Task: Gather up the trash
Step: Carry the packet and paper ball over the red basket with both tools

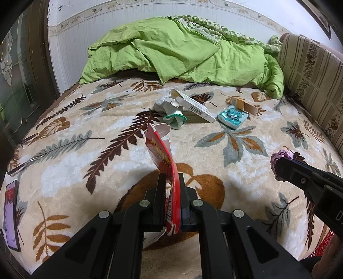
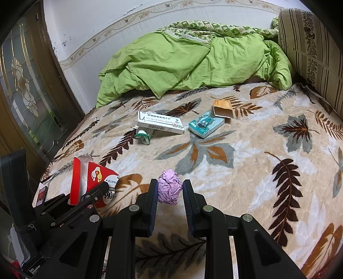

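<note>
Two tongs loaded: our left tongs (image 1: 170, 182) clamp flattened red cardboard box (image 1: 161, 154), right tongs (image 2: 170, 191) pinch crumpled purple paper ball (image 2: 170, 189); light ball could slip.

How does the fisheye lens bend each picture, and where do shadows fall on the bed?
Left wrist view: the wall border curves into an arc, dark corners ring the frame, and the left gripper holding the red box casts a soft shadow on the blanket. Right wrist view: the door bows, and the white box shades the blanket beneath.
</note>
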